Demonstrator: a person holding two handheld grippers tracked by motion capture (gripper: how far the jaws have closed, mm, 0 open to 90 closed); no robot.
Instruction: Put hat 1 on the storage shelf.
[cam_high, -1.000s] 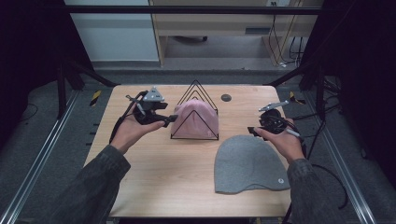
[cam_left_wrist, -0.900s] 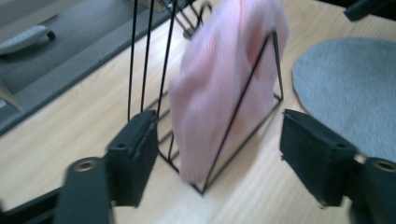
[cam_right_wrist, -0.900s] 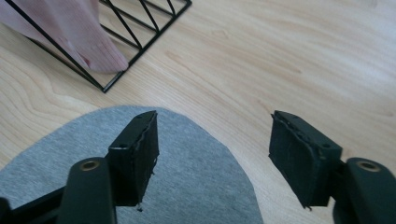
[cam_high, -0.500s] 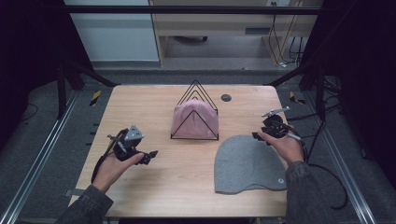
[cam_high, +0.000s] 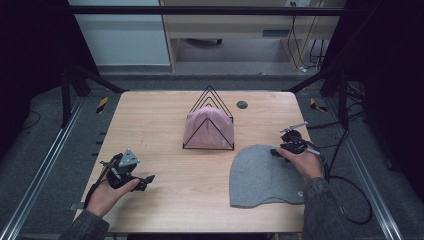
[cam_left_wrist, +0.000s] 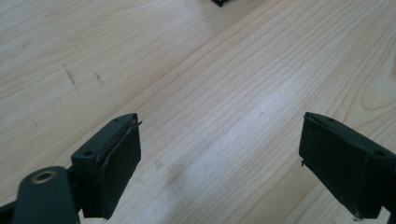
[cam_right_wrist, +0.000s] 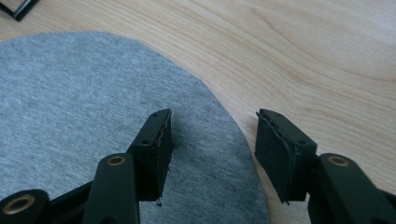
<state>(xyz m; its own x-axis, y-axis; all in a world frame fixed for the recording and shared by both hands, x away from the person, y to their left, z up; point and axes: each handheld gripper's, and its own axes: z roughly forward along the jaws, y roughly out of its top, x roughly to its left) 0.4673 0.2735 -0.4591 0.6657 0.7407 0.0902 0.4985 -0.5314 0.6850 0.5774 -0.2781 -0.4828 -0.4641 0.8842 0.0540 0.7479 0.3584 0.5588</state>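
- Now I see my left gripper (cam_high: 142, 181) at about 8 o'clock on the table (cam_high: 150, 115), jaws wide apart over bare wood with nothing between them.
- My right gripper (cam_high: 276, 151) sits at 3 o'clock, at the upper right edge of the grey beanie (cam_high: 260, 175); its jaws are half apart, straddling the beanie's rim, pads not pressing it.
- A pink beanie (cam_high: 205, 127) rests in the black wire rack (cam_high: 209, 97) at centre.
- I can read no writing; a small tag (cam_high: 300, 194) on the grey beanie is too small.

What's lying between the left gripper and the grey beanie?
Only bare table between left gripper and grey beanie, seen in the high view.
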